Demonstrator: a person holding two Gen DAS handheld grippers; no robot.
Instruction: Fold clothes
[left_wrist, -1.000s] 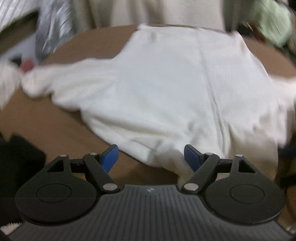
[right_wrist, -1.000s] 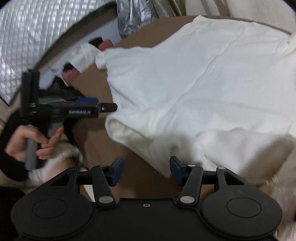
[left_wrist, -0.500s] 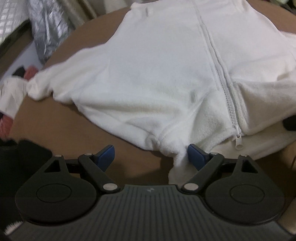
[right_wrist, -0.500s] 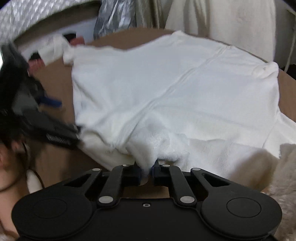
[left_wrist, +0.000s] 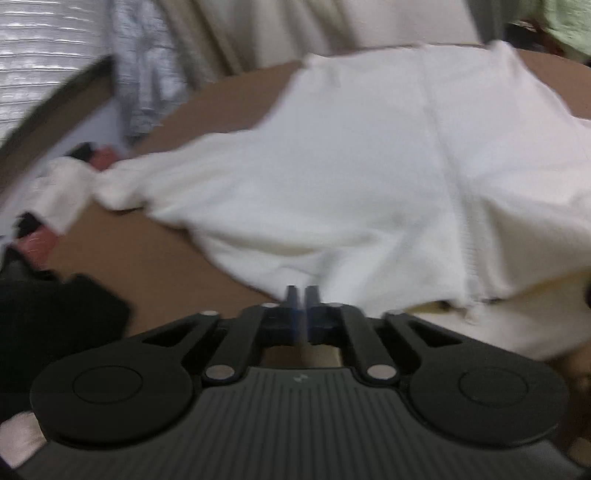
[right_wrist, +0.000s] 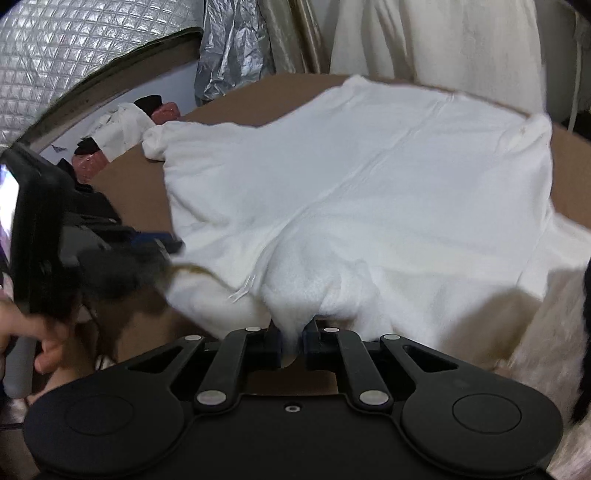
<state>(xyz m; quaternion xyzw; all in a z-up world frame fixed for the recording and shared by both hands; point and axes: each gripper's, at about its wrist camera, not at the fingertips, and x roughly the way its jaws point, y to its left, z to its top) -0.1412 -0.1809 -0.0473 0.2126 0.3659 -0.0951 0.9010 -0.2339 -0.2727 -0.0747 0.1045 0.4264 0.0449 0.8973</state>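
Since half a second ago the left gripper (left_wrist: 302, 295) has snapped from wide open to fully closed at the near hem of the white fleece jacket (right_wrist: 369, 192); whether fleece is actually caught between its pads the blurred left view does not show. The right gripper (right_wrist: 293, 332) was already closed half a second back and is pinched on a bunched fold of the same hem, which has lifted a little off the brown table (right_wrist: 140, 184).

The jacket lies spread across the middle of the table, zip (right_wrist: 369, 166) upward, one sleeve (right_wrist: 159, 140) trailing toward the far left edge by a heap of other clothes (right_wrist: 122, 118).

To fold well, I would confirm the left grip first, then raise both hem corners evenly, keeping the hem taut, and carry it toward the collar at the far edge. The fleece is thick and may slip or sag in the middle.
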